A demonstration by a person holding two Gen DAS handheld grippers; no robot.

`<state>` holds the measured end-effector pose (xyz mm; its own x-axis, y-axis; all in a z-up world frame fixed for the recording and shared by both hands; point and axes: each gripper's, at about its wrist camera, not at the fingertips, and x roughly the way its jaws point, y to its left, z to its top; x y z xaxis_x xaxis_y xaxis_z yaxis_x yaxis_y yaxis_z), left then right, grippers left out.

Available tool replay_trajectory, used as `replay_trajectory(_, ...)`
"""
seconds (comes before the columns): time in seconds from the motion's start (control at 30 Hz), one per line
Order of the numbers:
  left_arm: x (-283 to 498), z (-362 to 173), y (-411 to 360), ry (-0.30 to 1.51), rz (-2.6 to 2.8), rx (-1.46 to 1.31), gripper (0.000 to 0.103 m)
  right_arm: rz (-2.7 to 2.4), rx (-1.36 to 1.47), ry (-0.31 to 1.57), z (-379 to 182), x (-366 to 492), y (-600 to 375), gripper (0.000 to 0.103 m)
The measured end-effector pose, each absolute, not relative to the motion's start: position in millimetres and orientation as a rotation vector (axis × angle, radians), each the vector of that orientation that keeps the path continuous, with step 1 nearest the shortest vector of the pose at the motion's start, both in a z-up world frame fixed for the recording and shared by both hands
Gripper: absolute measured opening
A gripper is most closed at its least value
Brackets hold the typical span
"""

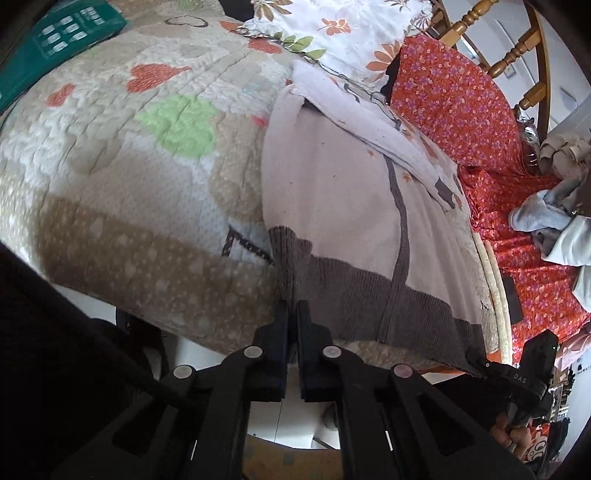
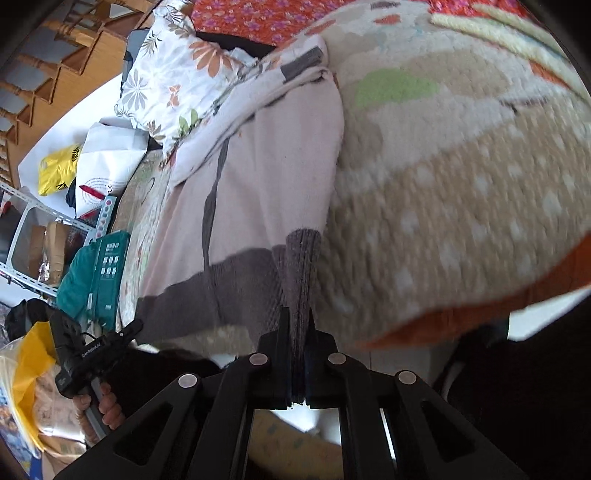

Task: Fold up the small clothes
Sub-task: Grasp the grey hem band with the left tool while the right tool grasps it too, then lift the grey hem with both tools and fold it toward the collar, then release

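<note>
Knitted pale-pink sweater (image 1: pixel 332 192) lies on the quilted bed (image 1: pixel 129 166); left gripper (image 1: pixel 292 314) and right gripper (image 2: pixel 297 325) jaws each clench its grey hem (image 1: pixel 369 295).

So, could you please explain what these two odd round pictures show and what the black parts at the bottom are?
There is no robot here: a person holds a pair of black tongs in each hand, and a wide-angle camera on each looks along its two fingers. One picture is from the left tongs, the other from the right tongs. Each camera also catches the other tongs at the picture's edge. On a quilted bedspread with hearts lies a pale pink sweater with a grey-brown ribbed hem. Both tongs are shut on that hem, one at each bottom corner. A flowered pillow lies beyond the sweater.
</note>
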<state>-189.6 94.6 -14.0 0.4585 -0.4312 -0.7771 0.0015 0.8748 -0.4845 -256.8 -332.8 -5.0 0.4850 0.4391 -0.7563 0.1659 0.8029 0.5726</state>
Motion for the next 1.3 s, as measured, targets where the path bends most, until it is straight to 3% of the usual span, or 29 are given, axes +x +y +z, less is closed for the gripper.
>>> replay_trajectory(0.4, -164.9, -33.6, 123.2, 1.088, -0.156, -0.545, 0.006, 0.143, 0.532, 1.1, -4.4, -235.4, -322.8, 0.005)
replay_trajectory(0.5, -159.4, -34.9, 124.0, 1.087, -0.118, -0.541, 0.023, 0.118, 0.55, 1.116, -11.0, -232.5, -330.6, 0.008)
replay_trajectory(0.57, -152.5, -38.3, 123.2, 1.098, -0.088, -0.533, 0.047, 0.1, 0.572, 1.123, -15.1, -230.4, -338.4, 0.008)
replay_trajectory(0.67, -142.6, -52.0, 118.7, 1.135, -0.054, -0.527, 0.053, 0.079, 0.593, 1.113, -16.8, -227.8, -346.2, 0.023)
replay_trajectory(0.73, -139.6, -63.9, 114.9, 1.165, -0.034, -0.513, 0.055, 0.066, 0.596, 1.098, -15.7, -225.3, -349.8, 0.04)
replay_trajectory(0.87, -137.4, -71.3, 103.1, 1.171, -0.039, -0.484, 0.072, 0.057, 0.57, 1.107, -19.5, -216.4, -349.3, 0.044)
replay_trajectory(0.93, -136.4, -70.9, 93.1, 1.184, -0.064, -0.439, 0.072, 0.063, 0.559, 1.13, -26.6, -211.8, -343.9, 0.045)
replay_trajectory(1.0, -137.0, -70.1, 87.0, 1.195, -0.091, -0.4, 0.065, 0.073, 0.535, 1.142, -32.3, -209.8, -335.7, 0.045)
replay_trajectory(1.07, -138.3, -67.8, 84.4, 1.198, -0.103, -0.377, 0.044, 0.073, 0.494, 1.152, -33.4, -208.3, -326.7, 0.042)
replay_trajectory(1.1, -139.3, -66.3, 85.9, 1.2, -0.112, -0.38, 0.035, 0.076, 0.468, 1.151, -32.1, -207.7, -321.8, 0.028)
replay_trajectory(1.13, -139.4, -65.0, 89.3, 1.208, -0.163, -0.428, 0.002, 0.093, 0.46, 1.152, -31.2, -207.1, -319.4, 0.014)
replay_trajectory(1.3, -138.3, -40.8, 105.3, 1.174, -0.217, -0.549, 0.003, 0.14, 0.449, 1.11, -10.0, -205.1, -315.4, 0.009)
